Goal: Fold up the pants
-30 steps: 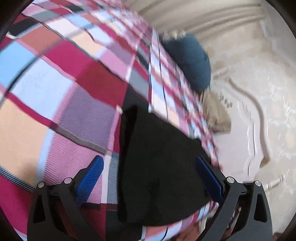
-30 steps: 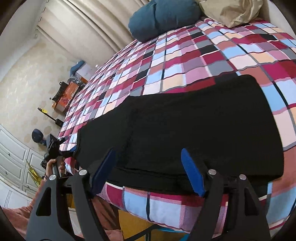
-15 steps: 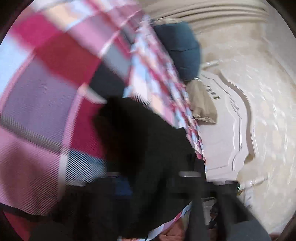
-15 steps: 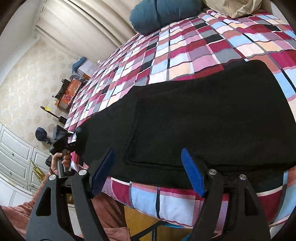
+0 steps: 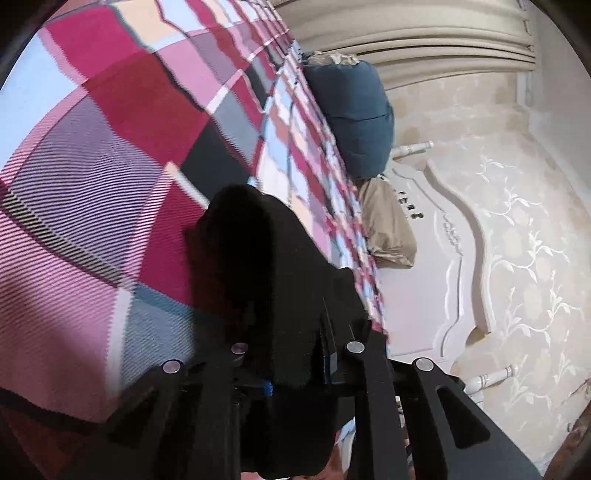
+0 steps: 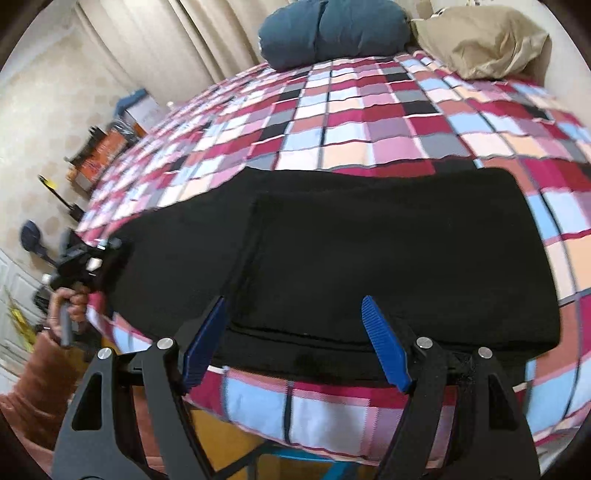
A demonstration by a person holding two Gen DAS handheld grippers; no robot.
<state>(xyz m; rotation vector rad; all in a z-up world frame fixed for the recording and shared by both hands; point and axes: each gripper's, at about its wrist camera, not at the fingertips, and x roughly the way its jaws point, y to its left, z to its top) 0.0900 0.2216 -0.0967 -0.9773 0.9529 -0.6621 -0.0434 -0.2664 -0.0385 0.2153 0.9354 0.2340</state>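
Black pants (image 6: 369,251) lie flat along the near edge of a checked bedspread (image 6: 369,122), partly folded with a second layer on the right half. My right gripper (image 6: 295,343) is open, its blue pads on either side of the near edge of the pants. My left gripper (image 5: 295,369) is shut on the left end of the pants (image 5: 266,266), and the cloth bunches between its jaws. In the right wrist view the left gripper (image 6: 88,266) is seen at the far left end of the pants, held by a hand.
A blue pillow (image 6: 332,29) and a beige pillow (image 6: 484,40) lie at the head of the bed. A white headboard (image 5: 443,266) is beyond. Boxes and clutter (image 6: 103,147) stand on the floor at the left.
My left gripper went from open over the pants' end to shut on it. My right gripper stayed open and moved slightly closer to the near edge.
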